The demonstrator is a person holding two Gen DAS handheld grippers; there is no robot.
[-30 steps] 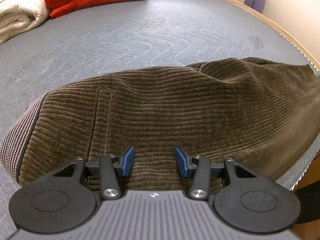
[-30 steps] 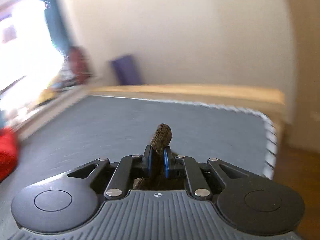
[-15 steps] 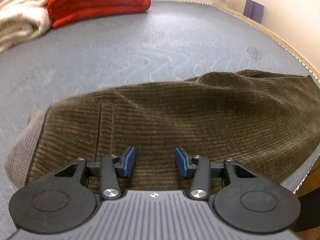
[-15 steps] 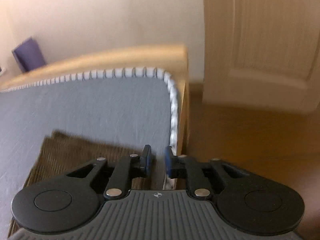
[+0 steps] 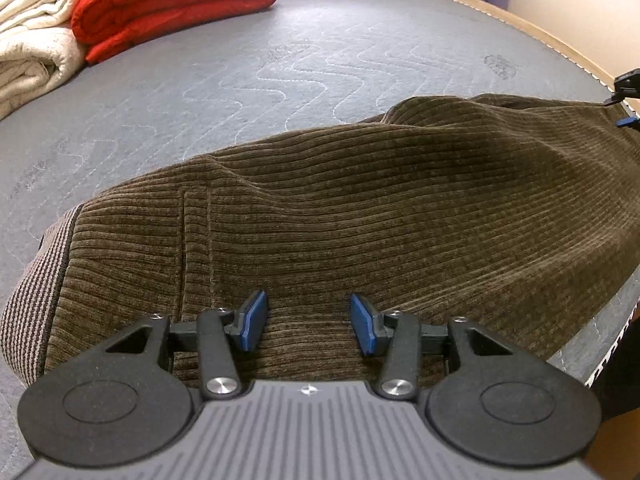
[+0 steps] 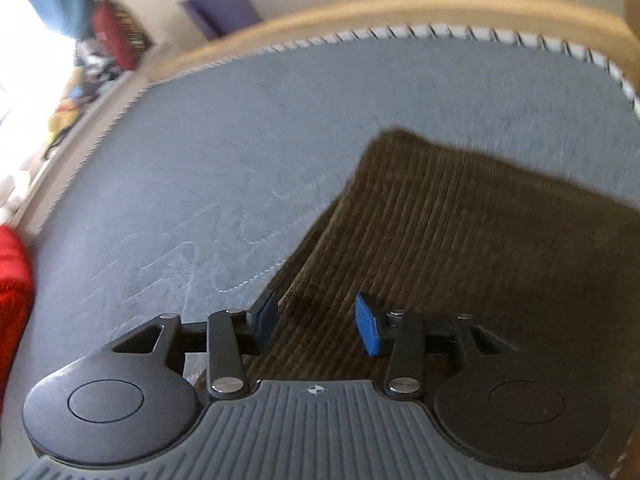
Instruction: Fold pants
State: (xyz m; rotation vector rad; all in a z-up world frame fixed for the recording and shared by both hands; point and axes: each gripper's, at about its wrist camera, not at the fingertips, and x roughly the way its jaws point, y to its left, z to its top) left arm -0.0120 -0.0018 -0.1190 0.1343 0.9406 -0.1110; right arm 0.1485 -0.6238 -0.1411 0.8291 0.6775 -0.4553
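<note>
Right tongs (image 6: 316,320) released pants (image 5: 360,216); both tongs (image 5: 307,322) agape, just above cloth.

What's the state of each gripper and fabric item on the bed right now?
Left gripper: open, jaws apart over the pants, holding nothing.
Right gripper: open, over the pants' edge, holding nothing.
Brown corduroy pants: lying on the grey quilted mattress, rumpled, ungripped.
Red quilted blanket: folded, at the far end.
Cream blanket: folded, beside the red one.
</note>
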